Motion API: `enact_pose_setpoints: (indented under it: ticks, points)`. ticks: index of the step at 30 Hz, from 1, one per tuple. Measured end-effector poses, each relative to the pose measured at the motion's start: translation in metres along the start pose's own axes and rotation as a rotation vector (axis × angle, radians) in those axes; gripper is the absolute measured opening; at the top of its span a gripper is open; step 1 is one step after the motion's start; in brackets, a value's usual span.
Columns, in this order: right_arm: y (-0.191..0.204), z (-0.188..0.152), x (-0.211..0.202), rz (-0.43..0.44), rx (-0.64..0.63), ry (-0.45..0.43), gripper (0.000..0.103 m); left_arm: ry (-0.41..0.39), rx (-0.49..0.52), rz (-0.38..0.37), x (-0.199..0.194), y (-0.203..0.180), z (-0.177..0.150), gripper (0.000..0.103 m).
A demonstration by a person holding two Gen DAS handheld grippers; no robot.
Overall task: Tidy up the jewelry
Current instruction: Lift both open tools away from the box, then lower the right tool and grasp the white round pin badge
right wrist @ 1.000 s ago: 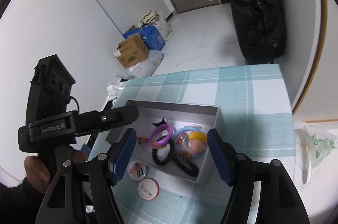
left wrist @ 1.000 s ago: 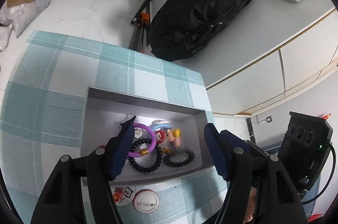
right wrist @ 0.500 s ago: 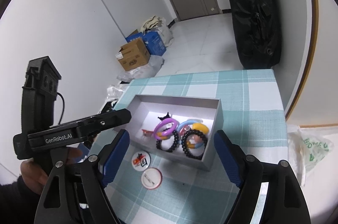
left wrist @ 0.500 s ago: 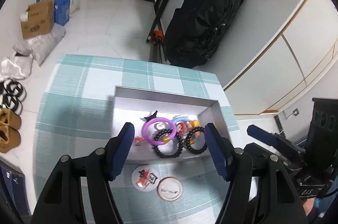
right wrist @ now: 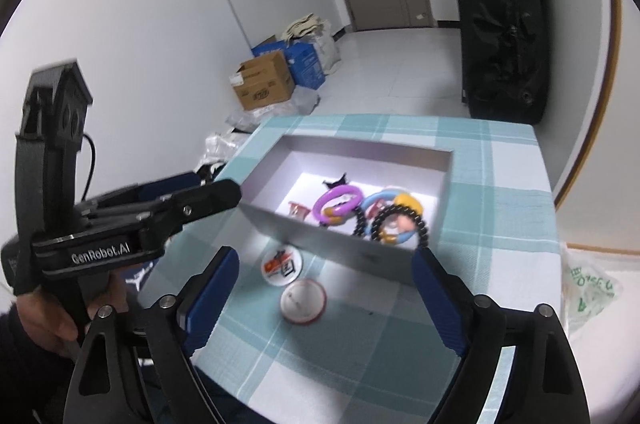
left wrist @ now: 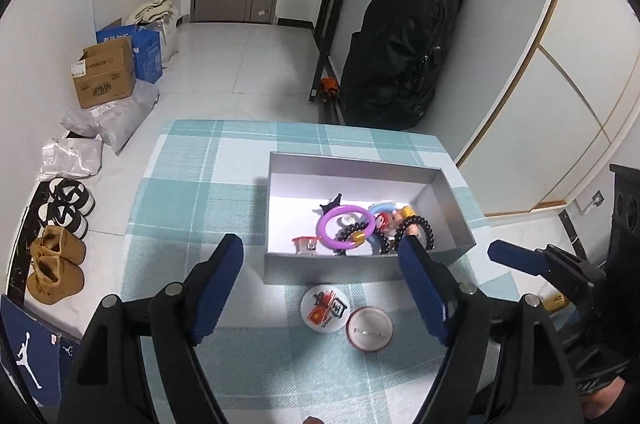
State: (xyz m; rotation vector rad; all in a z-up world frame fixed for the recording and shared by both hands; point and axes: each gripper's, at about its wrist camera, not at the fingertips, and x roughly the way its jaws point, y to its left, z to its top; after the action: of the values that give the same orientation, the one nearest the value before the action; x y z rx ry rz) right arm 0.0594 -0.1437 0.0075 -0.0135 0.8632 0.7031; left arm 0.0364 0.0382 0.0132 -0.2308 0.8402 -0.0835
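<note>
Both held wide apart and empty, the left gripper (left wrist: 320,260) hangs just short of the two round badges (left wrist: 346,314) lying ahead between its fingers, nearer them than the right gripper (right wrist: 324,280), with the grey box (left wrist: 362,272) of bracelets just beyond

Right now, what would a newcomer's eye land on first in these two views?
The grey box on the checked tablecloth, with a purple ring and black bead bracelets heaped at its right end. Next, two round badges lying outside it on the cloth, between the open jaws of the left hand-held gripper.
</note>
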Motion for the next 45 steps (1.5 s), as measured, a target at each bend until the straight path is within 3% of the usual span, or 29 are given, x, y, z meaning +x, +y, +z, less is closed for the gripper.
enact_pose_setpoints:
  ticks: [11,23,31,34,36,38,45]
  points:
    - [0.018,-0.029,0.040,-0.066,-0.076,0.144,0.091,-0.025,-0.083,0.010,-0.015,0.034,-0.004,0.077]
    - [0.032,-0.038,0.072,-0.119,-0.121,0.228,0.089,-0.016,-0.128,0.042,-0.022,0.060,-0.008,0.078]
    - [0.039,-0.038,0.084,-0.164,-0.153,0.226,0.075,0.030,-0.123,0.008,-0.020,0.068,-0.019,0.078]
    - [0.043,-0.037,0.087,-0.206,-0.181,0.229,0.064,0.045,-0.124,0.003,-0.020,0.070,-0.022,0.078]
    - [0.044,-0.037,0.087,-0.207,-0.186,0.222,0.047,0.052,-0.130,-0.002,-0.020,0.073,-0.022,0.078]
    - [0.044,-0.034,0.090,-0.211,-0.179,0.223,0.042,0.049,-0.139,-0.014,-0.021,0.075,-0.021,0.078]
    - [0.044,-0.036,0.086,-0.210,-0.190,0.226,0.042,0.044,-0.124,-0.023,-0.020,0.070,-0.021,0.078]
